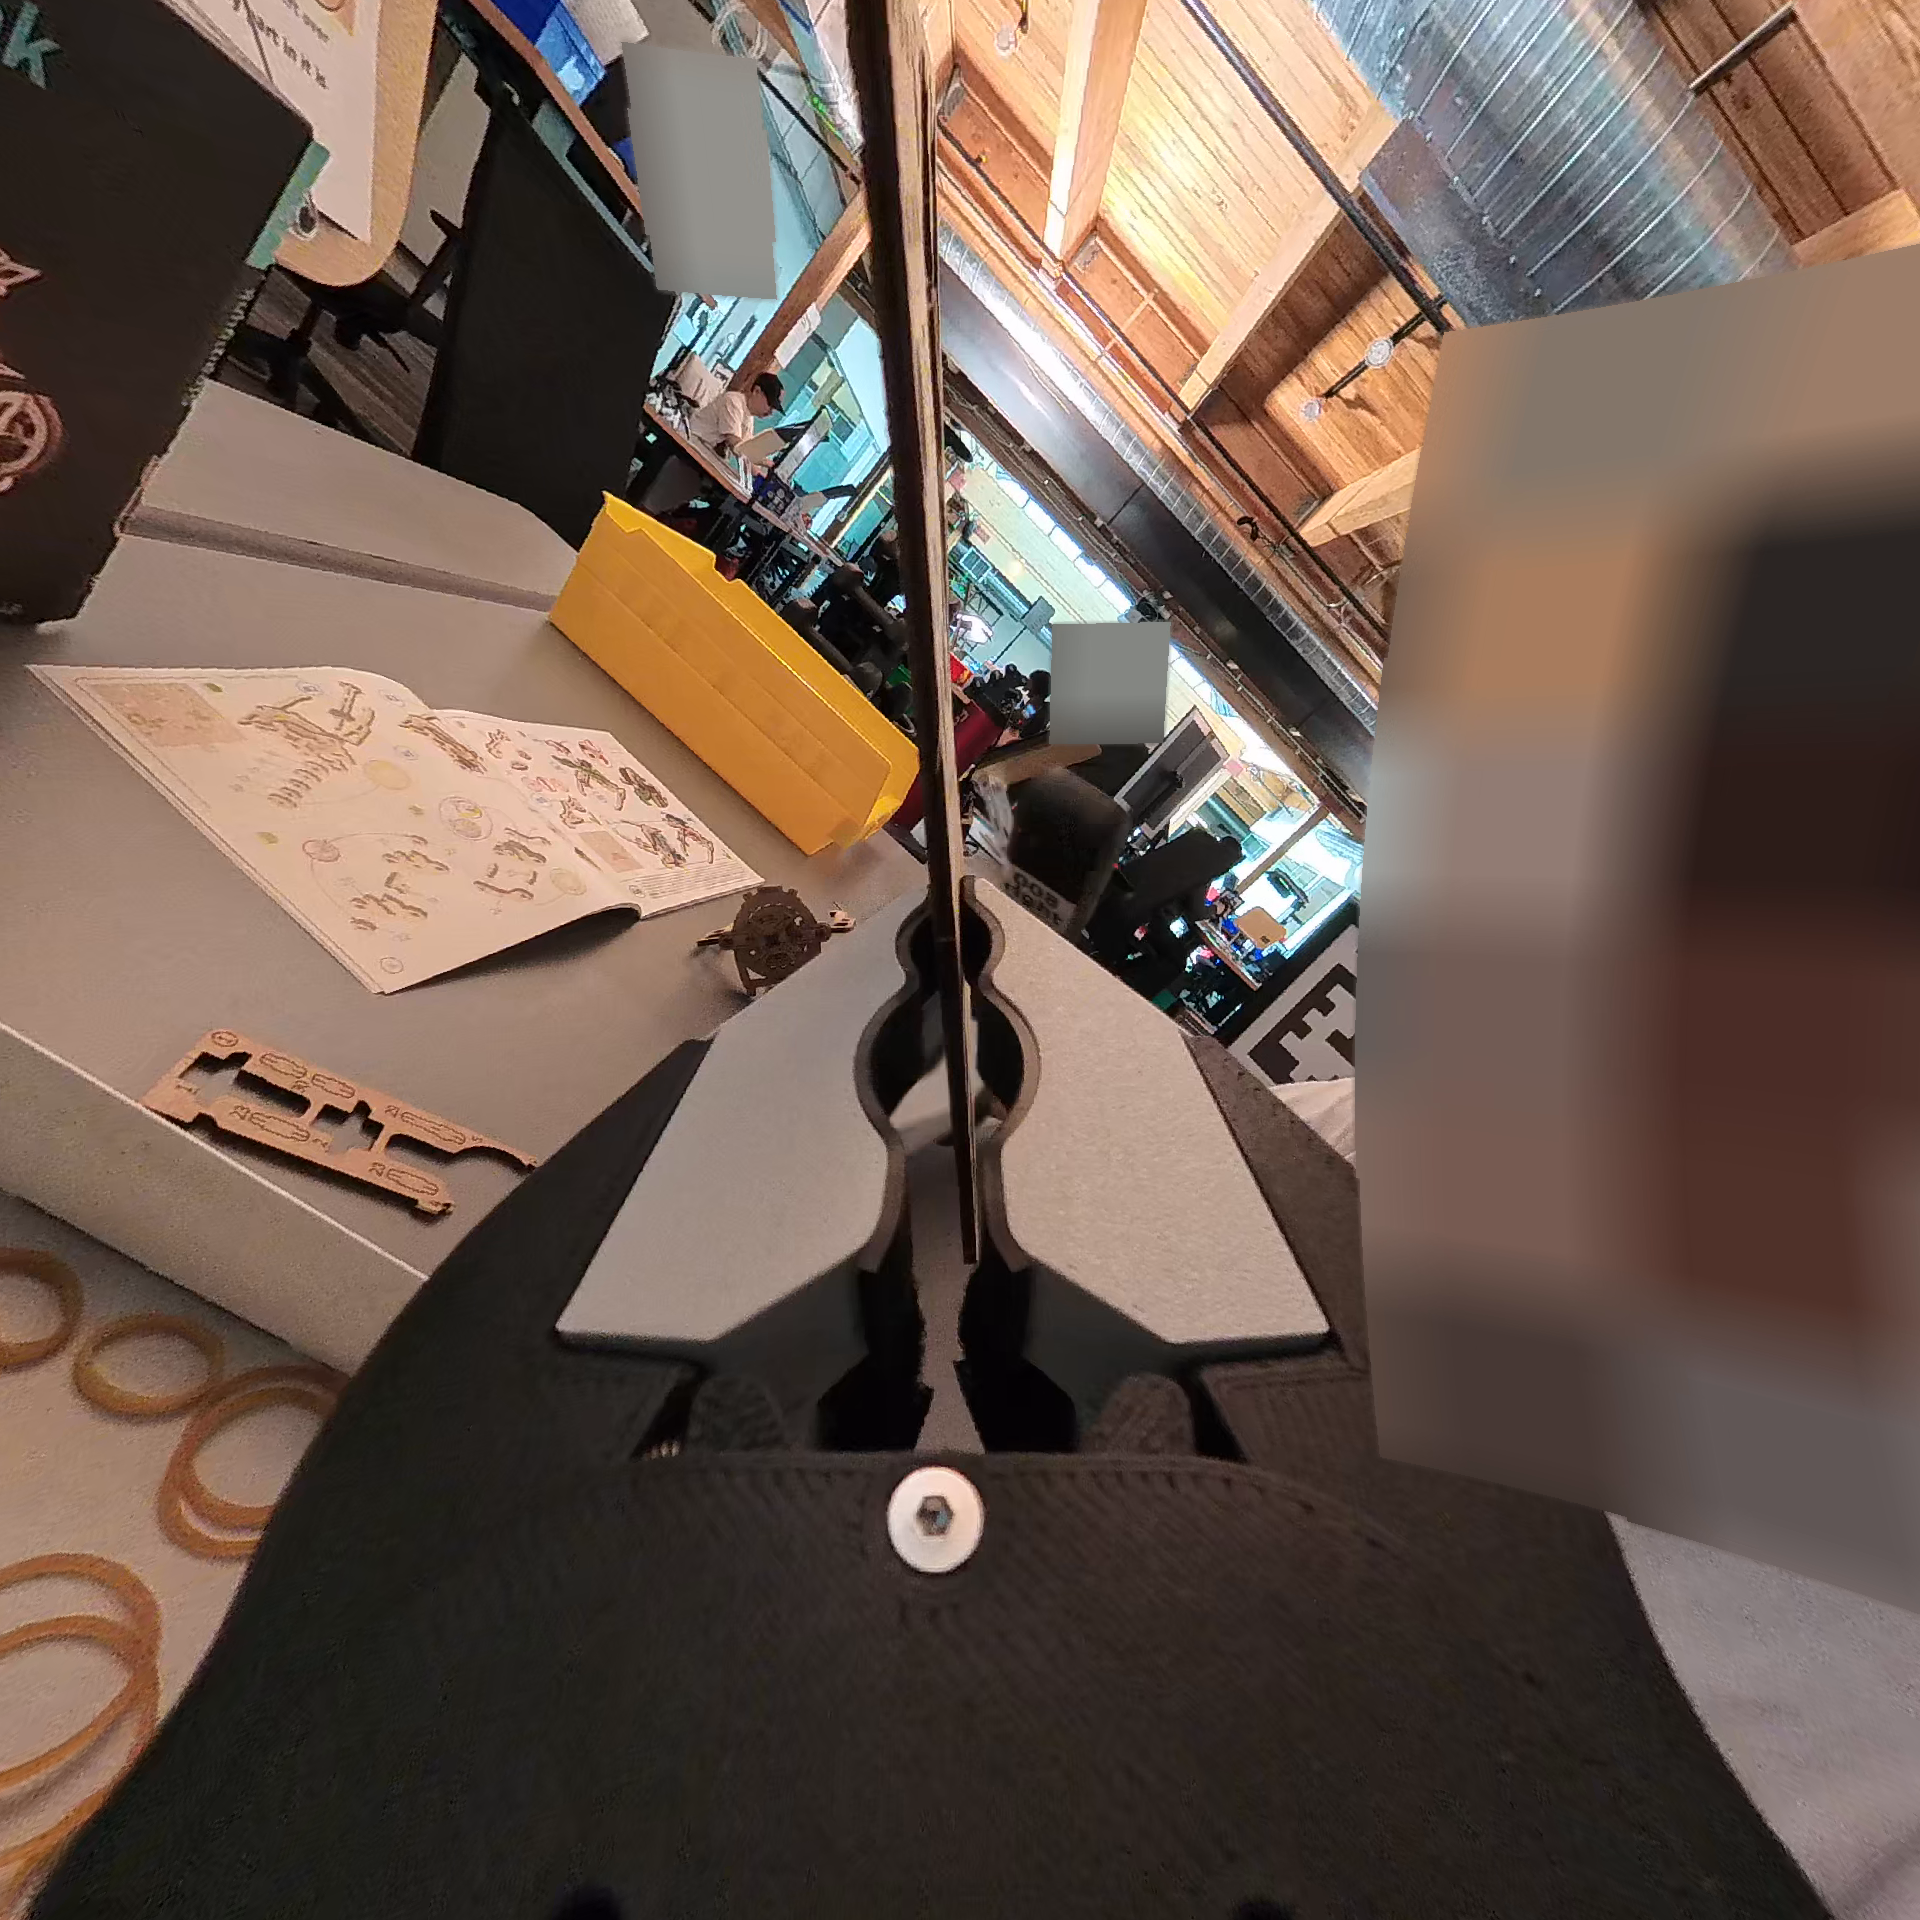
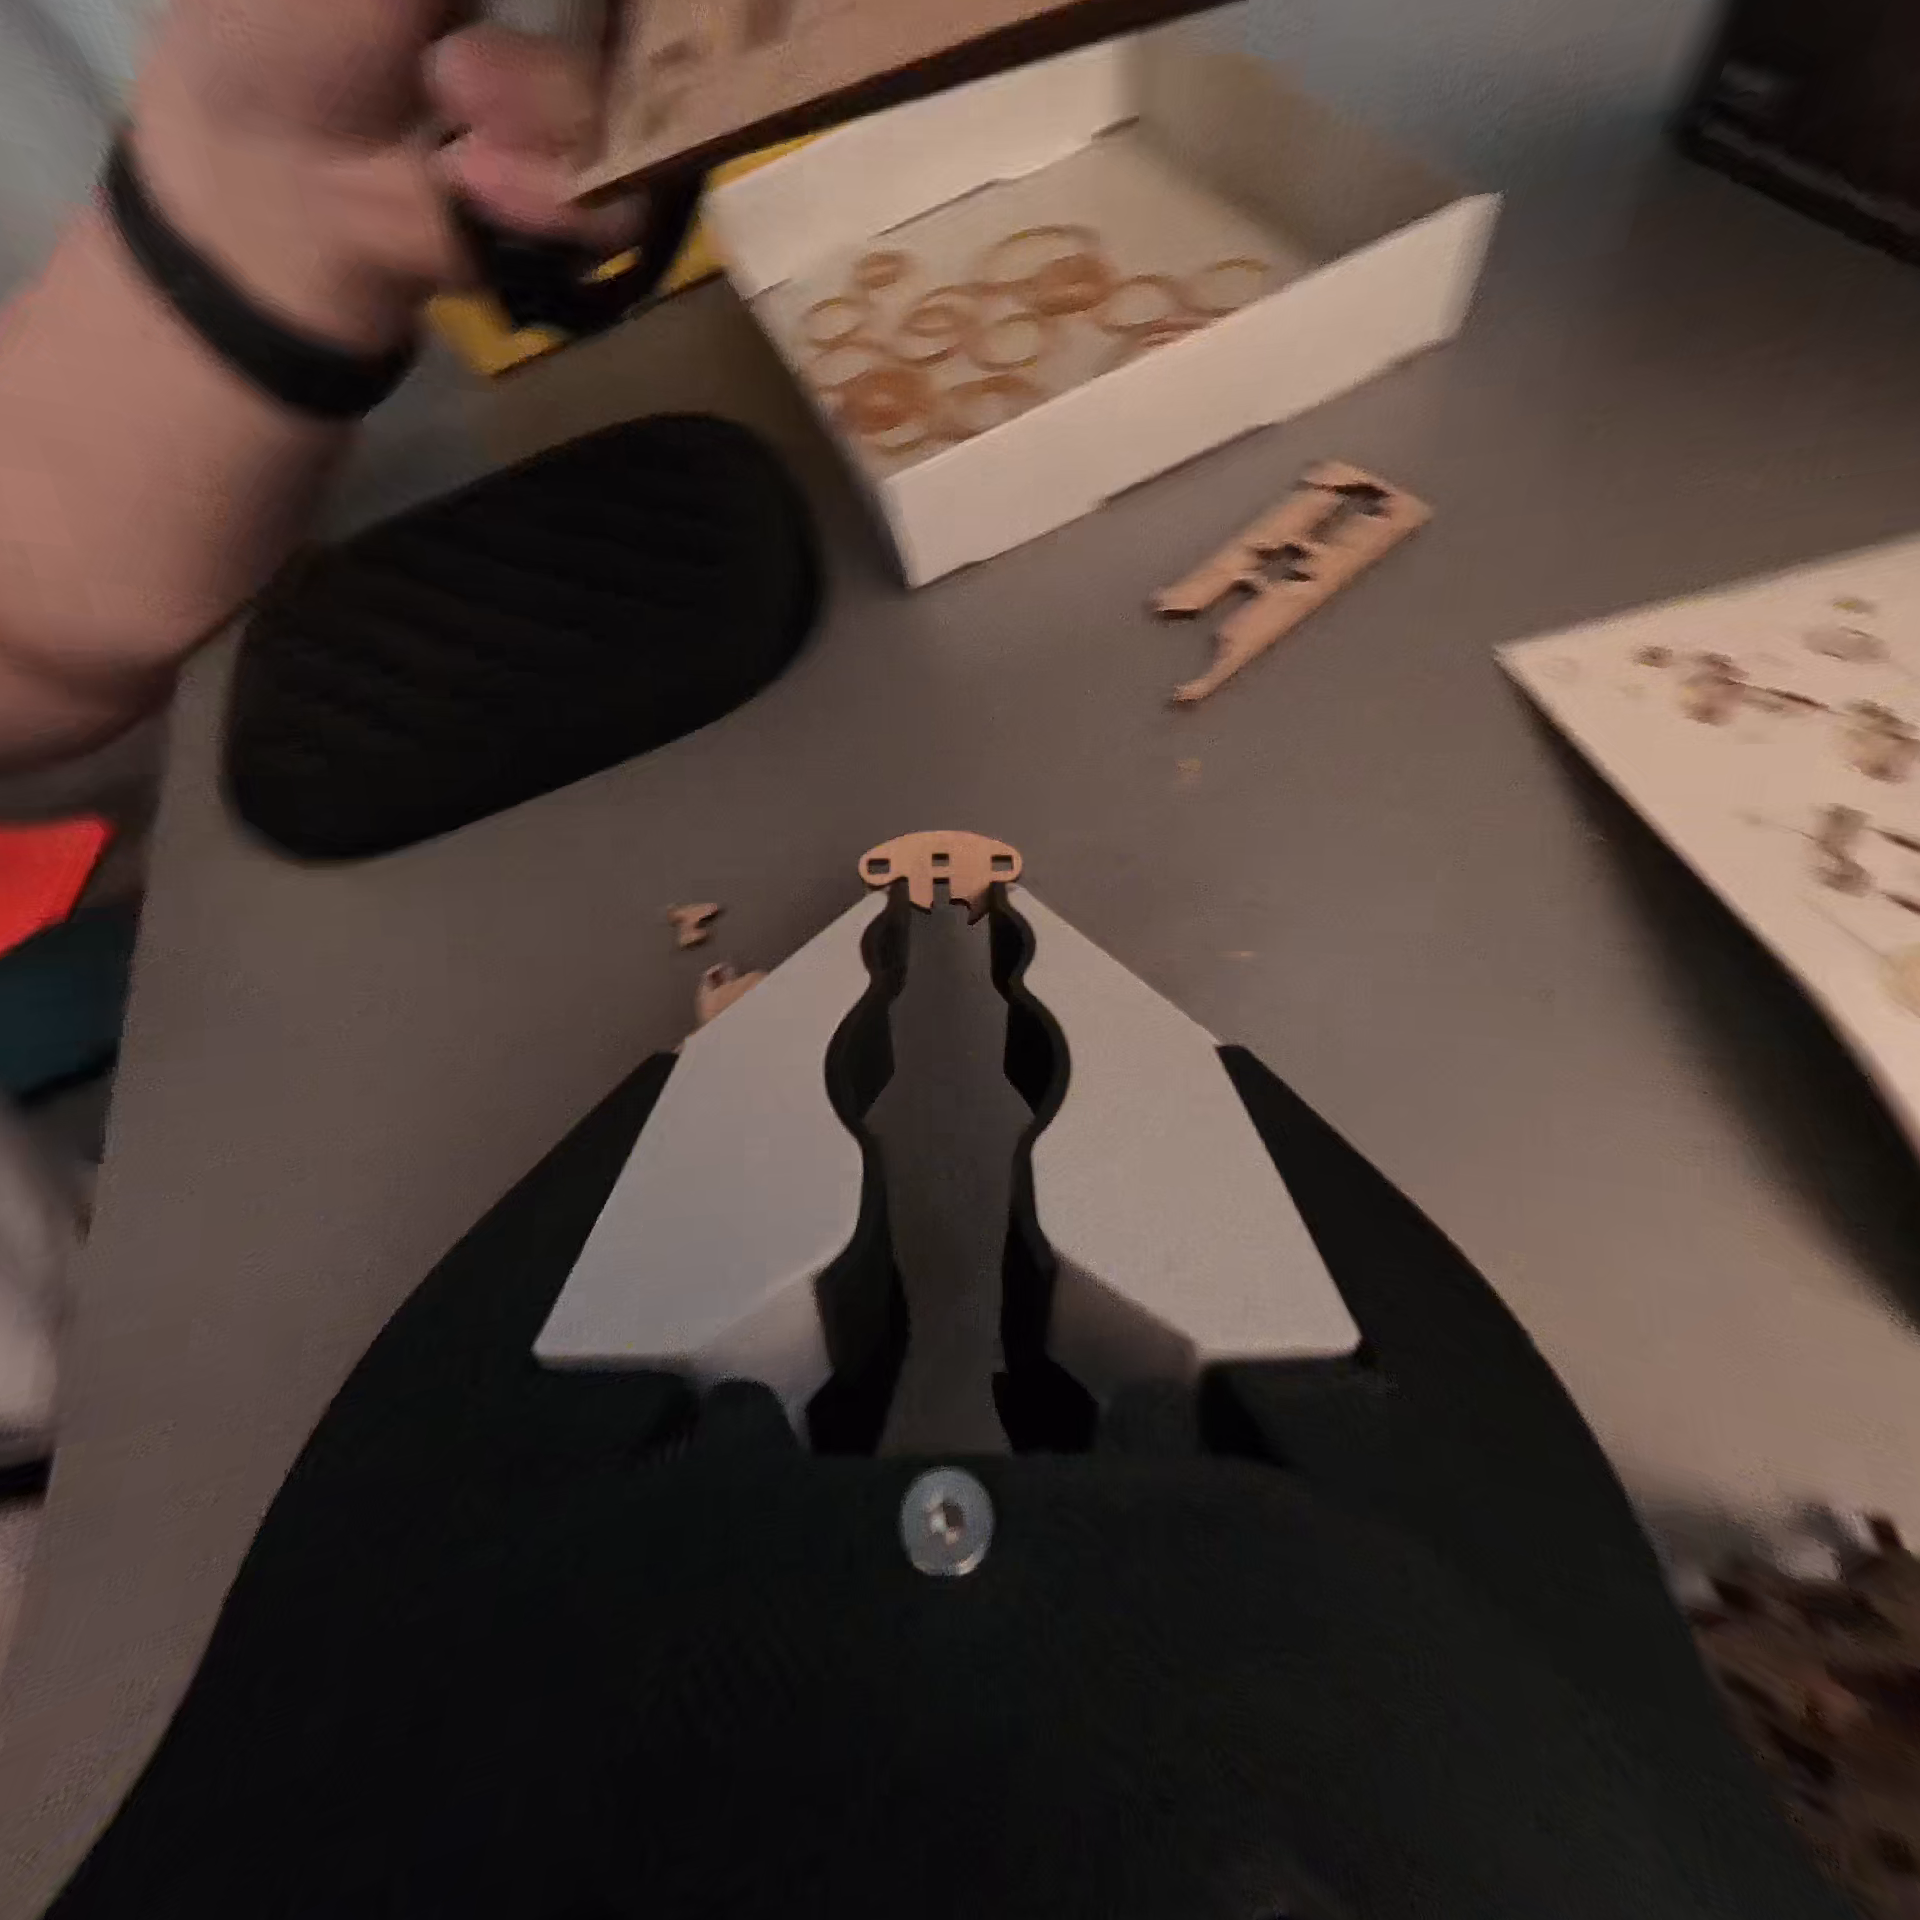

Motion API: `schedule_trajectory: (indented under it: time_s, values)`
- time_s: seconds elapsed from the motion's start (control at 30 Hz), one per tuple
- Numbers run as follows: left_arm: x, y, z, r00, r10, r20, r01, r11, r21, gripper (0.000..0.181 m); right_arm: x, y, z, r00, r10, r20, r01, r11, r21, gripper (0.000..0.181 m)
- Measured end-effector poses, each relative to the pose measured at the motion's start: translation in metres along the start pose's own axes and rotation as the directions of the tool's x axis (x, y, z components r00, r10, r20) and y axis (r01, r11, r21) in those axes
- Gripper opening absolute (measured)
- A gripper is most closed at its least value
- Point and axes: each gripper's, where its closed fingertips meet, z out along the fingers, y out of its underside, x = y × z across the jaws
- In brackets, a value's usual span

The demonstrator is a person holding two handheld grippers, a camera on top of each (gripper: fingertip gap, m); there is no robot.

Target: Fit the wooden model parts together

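My left gripper is shut on a thin wooden parts sheet, seen edge-on and rising from between the fingers to the top of the view. In the right wrist view the same sheet is blurred at the top, held up above the table beside a person's hand. My right gripper is shut on a small flat wooden part with slots and holes, pinched at the very fingertips just above the grey table. A small assembled wooden gear piece lies on the table ahead of the left gripper.
A white box of rubber bands stands at the back. A wooden offcut, an open instruction booklet and small wood bits lie on the table. A yellow bin and a black box stand behind. A black ribbed oval body is at the left. My right fingertips sit around 15 centimetres from my left ones. Measured from the fingertips, the small assembled wooden gear piece is 15 centimetres or so from the right gripper and 25 centimetres from the left.
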Motion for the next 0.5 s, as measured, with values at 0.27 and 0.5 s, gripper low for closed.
schedule_trajectory:
  time_s: [0.27, 0.5]
  values:
    - [-0.001, 0.001, 0.001, 1.0, 0.001, 0.007, -0.001, 1.0, -0.009, 0.0, -0.017, 0.017, 0.017, 0.985, -0.166, -0.039, 0.161, 0.982, -0.101, 0.013]
    - [-0.003, -0.003, -0.003, 1.0, 0.002, 0.017, -0.002, 1.0, 0.013, 0.0, -0.029, 0.012, 0.012, 0.992, -0.114, 0.05, 0.117, 0.992, -0.043, 0.018]
